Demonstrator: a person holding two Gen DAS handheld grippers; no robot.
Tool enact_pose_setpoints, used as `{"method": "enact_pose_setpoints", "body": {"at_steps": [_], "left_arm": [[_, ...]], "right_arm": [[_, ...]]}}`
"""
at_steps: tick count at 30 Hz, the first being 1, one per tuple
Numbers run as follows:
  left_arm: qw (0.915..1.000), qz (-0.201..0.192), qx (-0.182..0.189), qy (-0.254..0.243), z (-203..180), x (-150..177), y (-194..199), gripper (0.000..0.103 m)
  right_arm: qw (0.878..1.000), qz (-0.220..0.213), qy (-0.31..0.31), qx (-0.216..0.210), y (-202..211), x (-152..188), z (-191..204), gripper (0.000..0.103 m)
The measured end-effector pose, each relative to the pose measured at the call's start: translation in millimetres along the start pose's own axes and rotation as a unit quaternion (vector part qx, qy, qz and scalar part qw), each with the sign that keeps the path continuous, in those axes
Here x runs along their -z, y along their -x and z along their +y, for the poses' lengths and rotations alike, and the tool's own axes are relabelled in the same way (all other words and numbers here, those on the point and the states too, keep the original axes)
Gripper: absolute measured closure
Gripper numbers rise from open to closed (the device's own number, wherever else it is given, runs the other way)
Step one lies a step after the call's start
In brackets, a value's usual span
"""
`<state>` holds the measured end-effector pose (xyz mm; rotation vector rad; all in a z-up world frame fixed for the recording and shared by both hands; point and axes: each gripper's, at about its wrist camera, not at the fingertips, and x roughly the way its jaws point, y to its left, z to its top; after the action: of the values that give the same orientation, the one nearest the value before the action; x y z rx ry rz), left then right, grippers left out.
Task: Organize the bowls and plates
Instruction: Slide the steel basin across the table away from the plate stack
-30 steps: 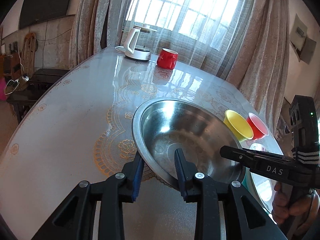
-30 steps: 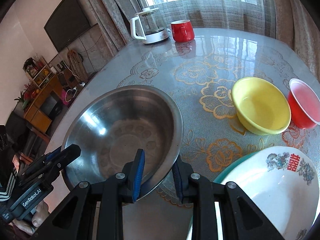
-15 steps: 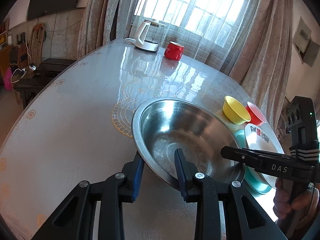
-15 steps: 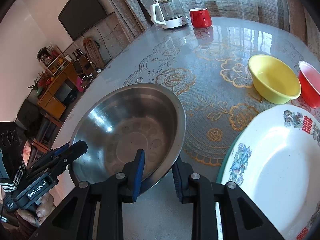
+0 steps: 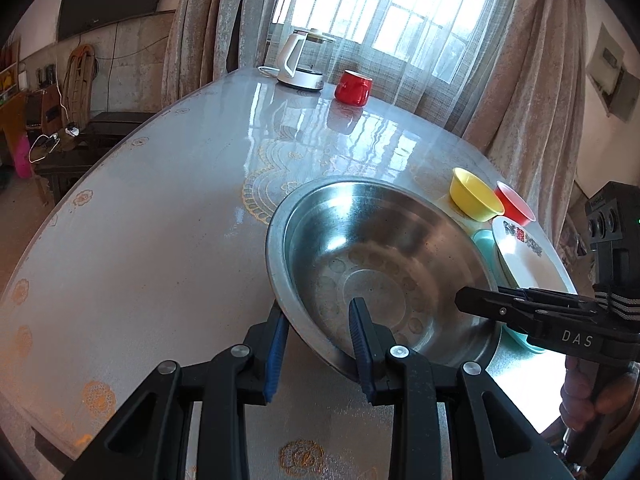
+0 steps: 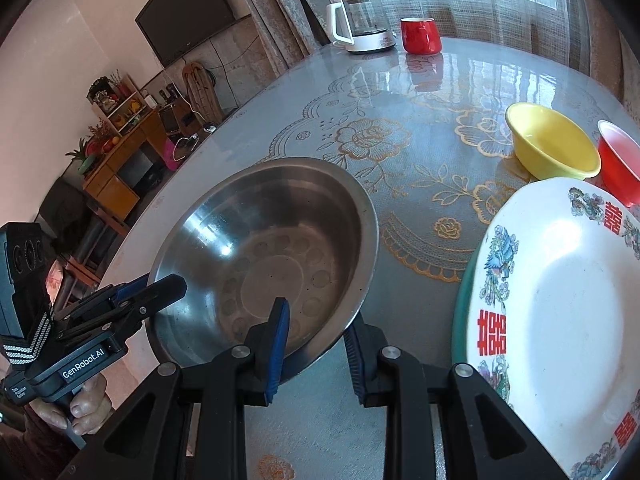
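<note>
Steel bowl [image 5: 380, 264] — empty, tilted — beside white plate [image 6: 560, 320] on teal plate [image 6: 460, 320].

Both wrist views close, angled down; share steel bowl [image 5: 384, 264], seen from opposite rims.

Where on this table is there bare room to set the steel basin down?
Open tabletop lies left of the steel basin, out to the table edge, and beyond it toward the kettle and red mug. The right is crowded: yellow bowl, red bowl, patterned plate.
</note>
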<state>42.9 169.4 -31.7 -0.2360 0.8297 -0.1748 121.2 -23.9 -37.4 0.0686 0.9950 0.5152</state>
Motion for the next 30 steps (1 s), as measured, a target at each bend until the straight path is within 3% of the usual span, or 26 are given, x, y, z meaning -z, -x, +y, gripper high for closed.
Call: {"method": "enact_pose_setpoints", "body": {"at_steps": [9,19,30], "left_arm": [[0.9999,-0.003,-0.003,-0.009,3.0,4.7,6.2,0.072],[0.9996,-0.01,-0.015,-0.024,1.2,4.9,8.4,0.071],[0.9982,-0.025,-0.03,-0.046,0.8,5.4,13.5,0.071]], "right_arm": [[1.0,-0.002,0.013,0.013,-1.9,6.7,9.0,0.073],[0.998,-0.023,0.026,0.056,3.1,11.5,18.1,0.068],[0.997,-0.057,-0.021,0.044,20.3,7.7,-3.5,0.066]]}}
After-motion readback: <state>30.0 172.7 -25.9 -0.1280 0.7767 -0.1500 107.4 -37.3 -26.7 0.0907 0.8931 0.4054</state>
